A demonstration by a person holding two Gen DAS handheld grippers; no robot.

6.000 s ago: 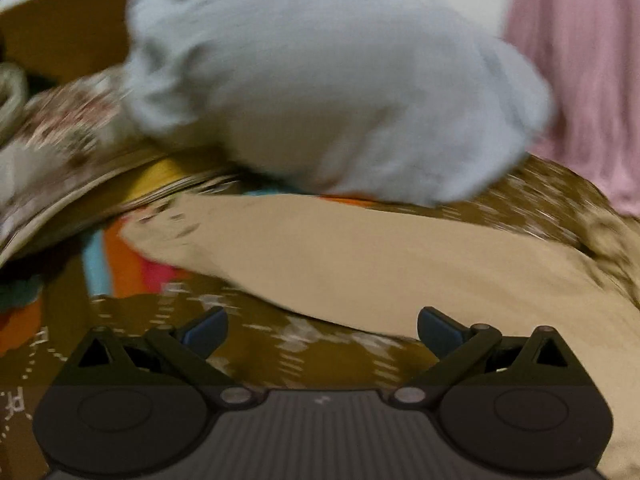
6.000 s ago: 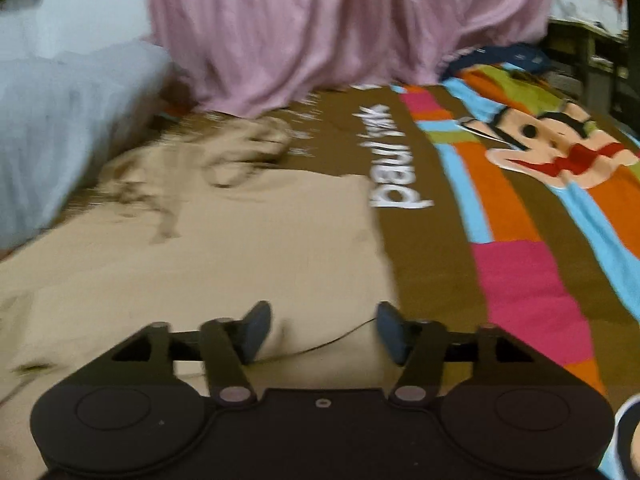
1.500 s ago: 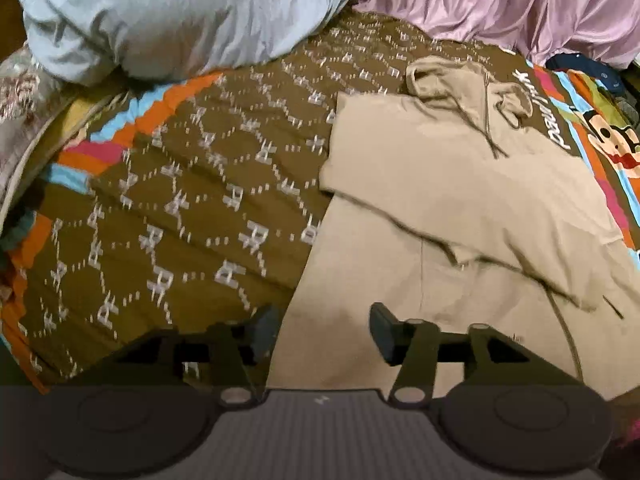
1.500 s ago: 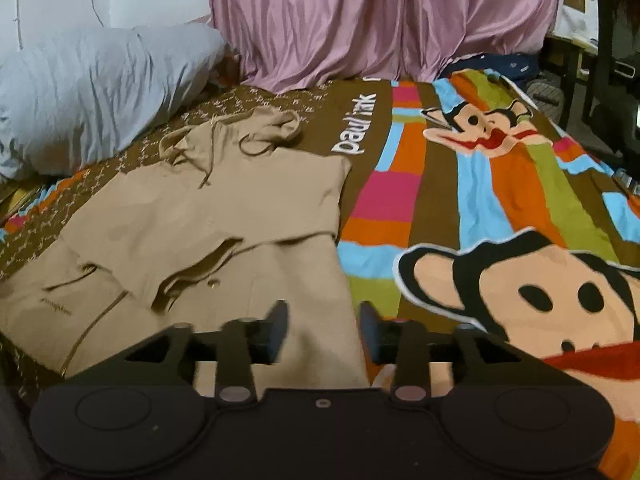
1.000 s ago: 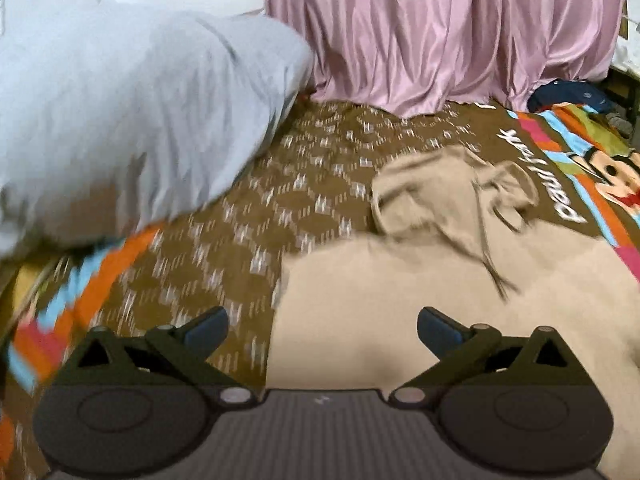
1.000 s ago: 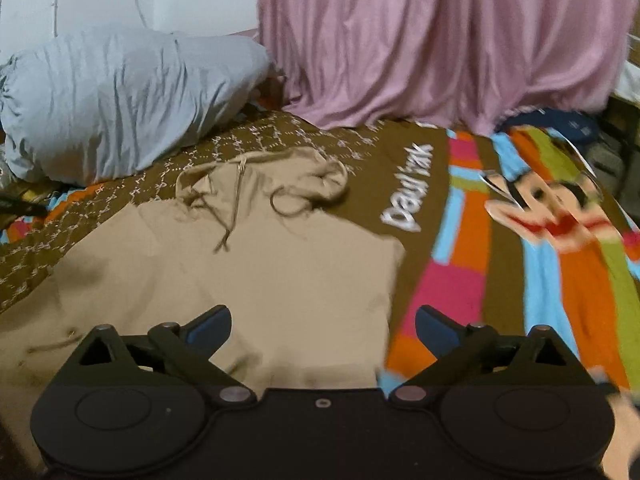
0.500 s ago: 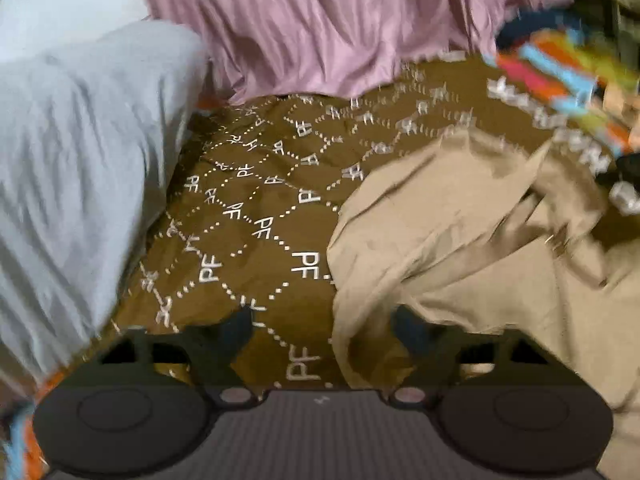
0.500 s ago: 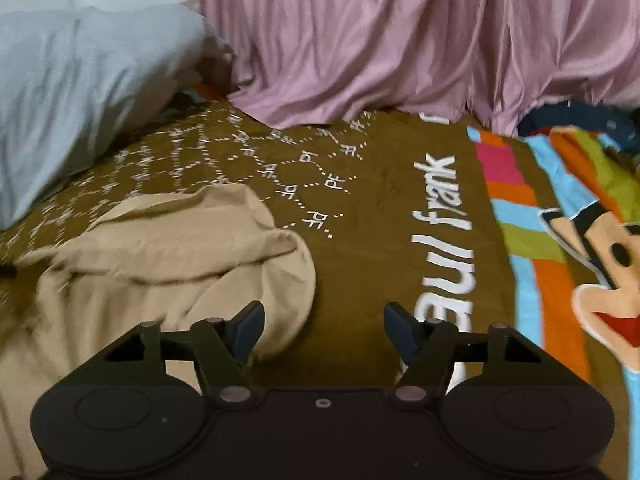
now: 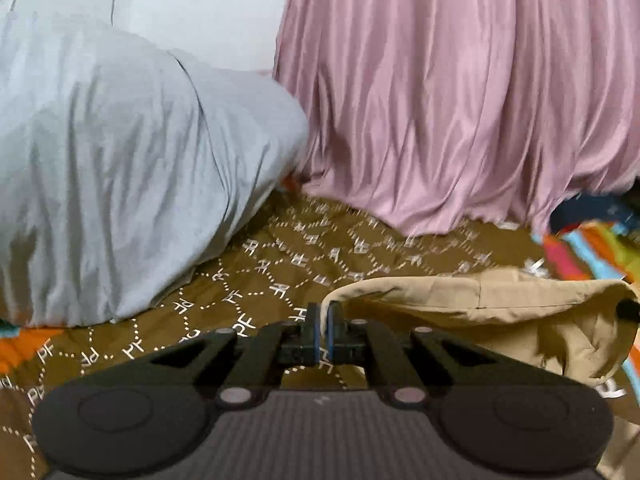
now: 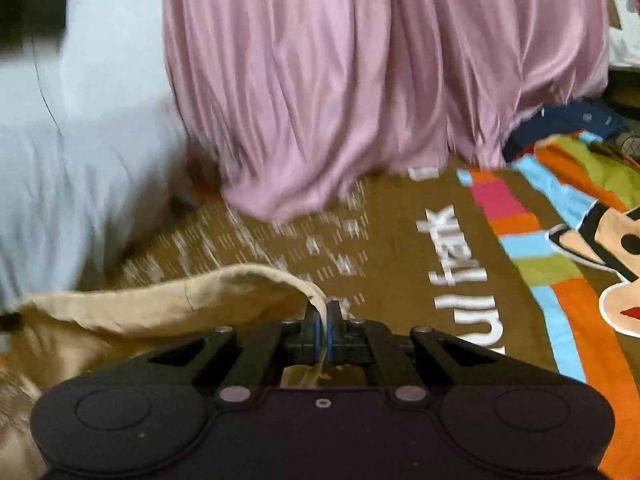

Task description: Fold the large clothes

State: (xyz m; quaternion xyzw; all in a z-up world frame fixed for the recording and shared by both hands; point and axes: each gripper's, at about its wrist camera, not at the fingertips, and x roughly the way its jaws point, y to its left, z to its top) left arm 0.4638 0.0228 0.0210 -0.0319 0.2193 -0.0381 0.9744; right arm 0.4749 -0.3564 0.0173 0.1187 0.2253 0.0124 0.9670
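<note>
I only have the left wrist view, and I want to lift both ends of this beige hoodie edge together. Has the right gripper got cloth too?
Observer: Yes. The right gripper has just closed its jaws on the rolled edge of the beige hoodie, and cloth is pinched between the pads.
Operator: Good. What is on the far side of that gripper, away from the hoodie?
Observer: Bare bedspread with a cartoon monkey face printed near the right edge. No hoodie cloth lies there.
</note>
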